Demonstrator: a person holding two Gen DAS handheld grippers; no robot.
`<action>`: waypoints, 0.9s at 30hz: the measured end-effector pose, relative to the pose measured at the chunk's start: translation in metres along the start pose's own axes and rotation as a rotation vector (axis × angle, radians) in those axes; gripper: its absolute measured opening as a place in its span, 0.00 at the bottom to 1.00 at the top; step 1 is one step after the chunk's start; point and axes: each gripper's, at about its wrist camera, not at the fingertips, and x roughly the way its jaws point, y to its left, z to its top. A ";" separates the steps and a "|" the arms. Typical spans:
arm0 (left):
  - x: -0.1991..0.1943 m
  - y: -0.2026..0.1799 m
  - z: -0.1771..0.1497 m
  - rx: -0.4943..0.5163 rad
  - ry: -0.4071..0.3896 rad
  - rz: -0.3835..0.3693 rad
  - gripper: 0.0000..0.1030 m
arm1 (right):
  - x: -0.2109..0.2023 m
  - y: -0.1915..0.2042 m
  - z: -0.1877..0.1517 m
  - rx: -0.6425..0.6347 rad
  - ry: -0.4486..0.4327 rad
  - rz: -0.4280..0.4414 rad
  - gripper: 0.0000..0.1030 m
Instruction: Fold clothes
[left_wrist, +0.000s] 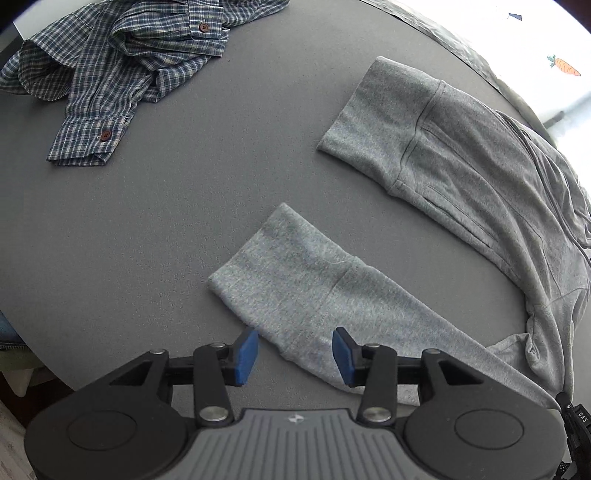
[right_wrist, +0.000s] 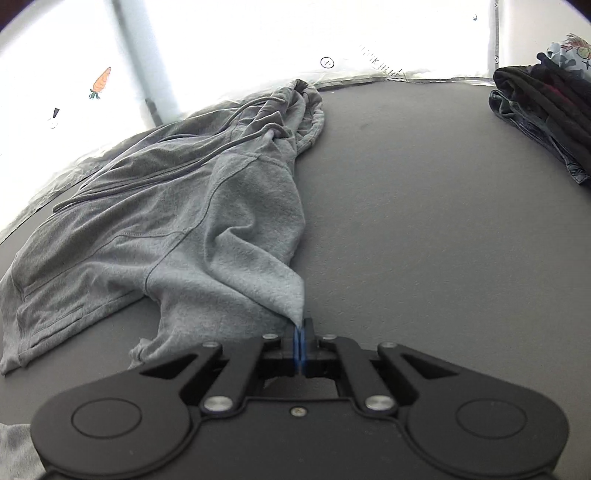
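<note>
A grey zip hoodie (left_wrist: 480, 184) lies on the dark grey table (left_wrist: 166, 221), its body at the right and one sleeve (left_wrist: 314, 291) stretched toward me. My left gripper (left_wrist: 295, 354) is open, its blue pads on either side of that sleeve near the cuff, just above the cloth. In the right wrist view the hoodie (right_wrist: 177, 221) spreads to the left with its hood (right_wrist: 299, 107) at the far edge. My right gripper (right_wrist: 300, 347) is shut on a pulled-up point of the hoodie's shoulder fabric.
A crumpled blue plaid shirt (left_wrist: 122, 62) lies at the table's far left. A stack of folded dark clothes (right_wrist: 546, 110) sits at the far right. Bare table (right_wrist: 424, 221) stretches between the hoodie and the stack. Bright windows lie beyond the far edge.
</note>
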 end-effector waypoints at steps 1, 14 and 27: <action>0.000 -0.005 -0.004 0.003 0.006 0.000 0.45 | 0.000 -0.020 0.011 0.021 -0.021 -0.017 0.01; 0.009 -0.050 0.007 0.030 -0.024 -0.028 0.52 | 0.013 -0.046 0.077 -0.053 -0.127 -0.195 0.43; 0.045 -0.054 0.018 0.175 0.118 0.012 0.71 | 0.028 0.012 -0.009 -0.045 0.196 -0.044 0.55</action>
